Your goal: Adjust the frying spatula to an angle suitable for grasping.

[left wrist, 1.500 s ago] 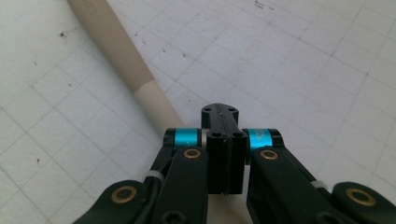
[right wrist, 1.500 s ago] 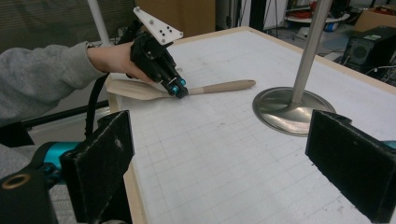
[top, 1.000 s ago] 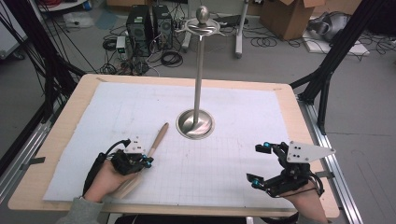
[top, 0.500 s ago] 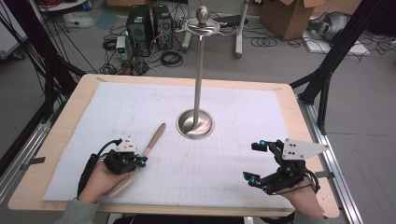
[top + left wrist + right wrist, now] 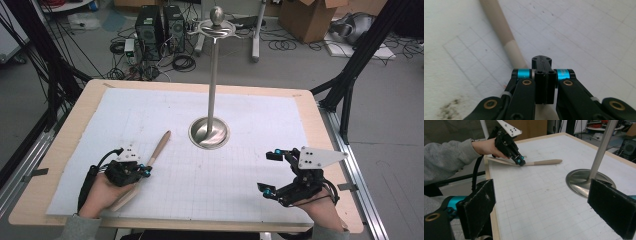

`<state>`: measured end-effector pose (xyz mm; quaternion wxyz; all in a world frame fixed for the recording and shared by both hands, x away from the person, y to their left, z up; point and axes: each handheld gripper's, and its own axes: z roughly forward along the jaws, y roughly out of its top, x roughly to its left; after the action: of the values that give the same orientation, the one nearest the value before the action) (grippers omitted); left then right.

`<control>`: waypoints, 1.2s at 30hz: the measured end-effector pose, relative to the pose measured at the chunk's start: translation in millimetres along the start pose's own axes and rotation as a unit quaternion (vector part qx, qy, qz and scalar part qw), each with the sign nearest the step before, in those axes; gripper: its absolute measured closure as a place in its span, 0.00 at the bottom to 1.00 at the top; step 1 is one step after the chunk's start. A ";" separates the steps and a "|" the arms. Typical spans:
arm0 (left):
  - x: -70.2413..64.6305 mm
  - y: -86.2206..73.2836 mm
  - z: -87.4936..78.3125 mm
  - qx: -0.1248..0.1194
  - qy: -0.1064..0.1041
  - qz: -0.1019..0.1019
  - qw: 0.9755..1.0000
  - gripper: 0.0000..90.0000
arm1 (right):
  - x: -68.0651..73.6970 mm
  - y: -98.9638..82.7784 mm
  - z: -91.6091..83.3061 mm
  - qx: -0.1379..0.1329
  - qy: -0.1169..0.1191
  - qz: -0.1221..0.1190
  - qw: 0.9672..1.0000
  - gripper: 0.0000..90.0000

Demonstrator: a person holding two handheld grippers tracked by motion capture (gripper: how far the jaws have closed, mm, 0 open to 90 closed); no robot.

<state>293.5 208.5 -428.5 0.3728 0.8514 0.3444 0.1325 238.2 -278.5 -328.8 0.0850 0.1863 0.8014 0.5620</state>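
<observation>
A wooden spatula (image 5: 150, 162) lies flat on the gridded white mat (image 5: 200, 185), to the left of the metal stand (image 5: 210, 132) and well apart from its round base. Its handle end points toward the stand's base, and its broad blade end lies nearer the table edge (image 5: 65, 150), under the person's left hand (image 5: 97, 192).

The left gripper (image 5: 139, 170) is lowered onto the spatula partway along its length. In the left gripper view its black jaws stand pressed together directly above the wooden shaft (image 5: 506, 37), which runs beneath them. In the right gripper view, the tip of this gripper (image 5: 520, 161) touches the wood where blade meets handle. The jaws are therefore closed, but whether they pinch the wood or merely press down on it cannot be told. The low, slanted approach suggests an attempt to pin or pick up a thin object lying flush with the mat.

The right gripper (image 5: 274, 172) is held to the right of the stand's base, well apart from it. Its two padded jaws are spread wide with nothing between them, as seen in the right gripper view (image 5: 541, 207). It appears to be waiting.

The stand rises as a slim upright pole from a dished base to a hooked crown. This form suggests a hanging rack, so the spatula is probably meant to go there.
</observation>
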 end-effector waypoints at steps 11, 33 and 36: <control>11.6 12.1 5.8 -0.023 0.022 -0.056 0.998 1.00 | 4.8 -5.0 -7.5 0.002 -0.013 0.000 1.000 0.08; 35.3 15.1 31.9 -0.013 0.028 -0.083 0.996 1.00 | 18.3 -19.4 -39.4 -0.003 -0.052 0.016 0.998 0.08; 36.4 15.2 34.3 -0.012 0.023 -0.086 0.996 1.00 | 20.0 -20.6 -41.3 0.000 -0.055 0.022 0.998 0.08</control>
<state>343.9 207.4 -442.1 0.3849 0.8108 0.4234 0.1230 201.4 -312.6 -331.9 0.1163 0.2345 0.7911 0.5528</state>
